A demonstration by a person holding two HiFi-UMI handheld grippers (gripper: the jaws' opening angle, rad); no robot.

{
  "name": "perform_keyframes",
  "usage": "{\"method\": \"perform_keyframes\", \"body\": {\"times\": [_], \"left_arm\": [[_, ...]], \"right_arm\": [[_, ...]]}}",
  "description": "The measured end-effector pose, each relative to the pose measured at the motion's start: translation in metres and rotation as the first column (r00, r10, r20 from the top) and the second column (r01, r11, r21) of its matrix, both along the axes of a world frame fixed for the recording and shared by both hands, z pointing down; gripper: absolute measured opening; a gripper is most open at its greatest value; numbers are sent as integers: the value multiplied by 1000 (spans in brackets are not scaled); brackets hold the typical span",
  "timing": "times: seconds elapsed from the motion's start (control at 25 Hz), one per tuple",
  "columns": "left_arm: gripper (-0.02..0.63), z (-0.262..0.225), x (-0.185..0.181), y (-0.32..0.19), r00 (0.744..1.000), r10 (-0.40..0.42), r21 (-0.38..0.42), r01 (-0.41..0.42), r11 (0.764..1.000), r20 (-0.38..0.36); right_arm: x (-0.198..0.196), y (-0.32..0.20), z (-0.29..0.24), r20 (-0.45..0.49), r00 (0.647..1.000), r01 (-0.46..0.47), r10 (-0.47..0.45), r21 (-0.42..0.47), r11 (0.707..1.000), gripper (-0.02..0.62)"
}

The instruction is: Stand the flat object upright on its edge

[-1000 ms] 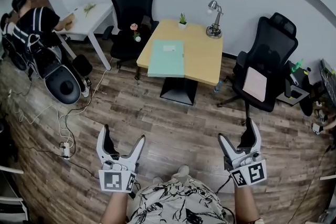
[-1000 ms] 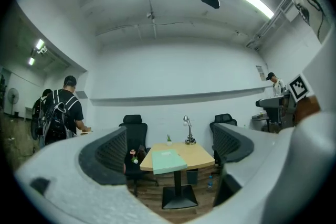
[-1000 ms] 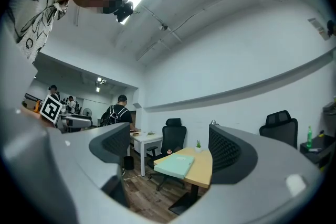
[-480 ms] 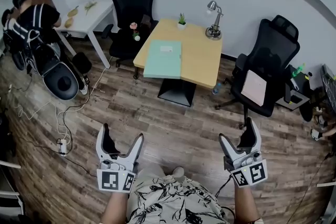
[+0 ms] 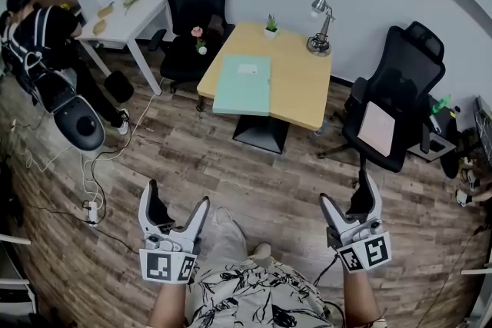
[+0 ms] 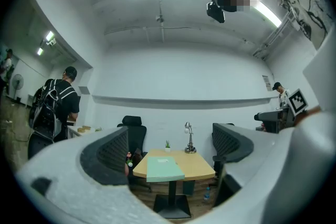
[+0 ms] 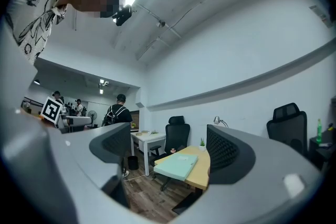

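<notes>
A flat pale-green folder (image 5: 243, 84) lies on the left part of a wooden table (image 5: 296, 88) across the room, its near edge reaching the table's front. It also shows in the left gripper view (image 6: 164, 168) and the right gripper view (image 7: 179, 164). My left gripper (image 5: 175, 210) hangs open low at the left, far from the table, with nothing between its jaws. My right gripper (image 5: 351, 203) is open too, low at the right, and holds nothing.
A small potted plant (image 5: 270, 24) and a desk lamp (image 5: 319, 28) stand at the table's far edge. Black office chairs (image 5: 189, 11) (image 5: 392, 107) flank the table. A person (image 5: 38, 38) stands by a white desk (image 5: 127, 15) at the left. Cables (image 5: 96, 188) trail across the wooden floor.
The view has shifted a little toward the table. The person at the left has moved further left. Both grippers hold the same open pose.
</notes>
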State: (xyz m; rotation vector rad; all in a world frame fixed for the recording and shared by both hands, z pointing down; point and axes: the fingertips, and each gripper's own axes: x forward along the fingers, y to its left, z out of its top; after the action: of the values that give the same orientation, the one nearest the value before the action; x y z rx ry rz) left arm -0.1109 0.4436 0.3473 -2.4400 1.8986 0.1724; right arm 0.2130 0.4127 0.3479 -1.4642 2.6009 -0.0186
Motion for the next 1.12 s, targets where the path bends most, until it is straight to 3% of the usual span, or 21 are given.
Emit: {"method": "perform_keyframes", "body": {"times": [0.56,1.12], "left_arm": [[492,3,-61,-91,1000,25,-25,-25,999,13],[492,9,-125,-184,999,44,-50,-45,998,-16]], "right_arm": [[-68,-93,-6,-18,1000,7,-7,-4,1000,468],[-124,-169,-18,-43,998,-50,50,20,999,469]]}}
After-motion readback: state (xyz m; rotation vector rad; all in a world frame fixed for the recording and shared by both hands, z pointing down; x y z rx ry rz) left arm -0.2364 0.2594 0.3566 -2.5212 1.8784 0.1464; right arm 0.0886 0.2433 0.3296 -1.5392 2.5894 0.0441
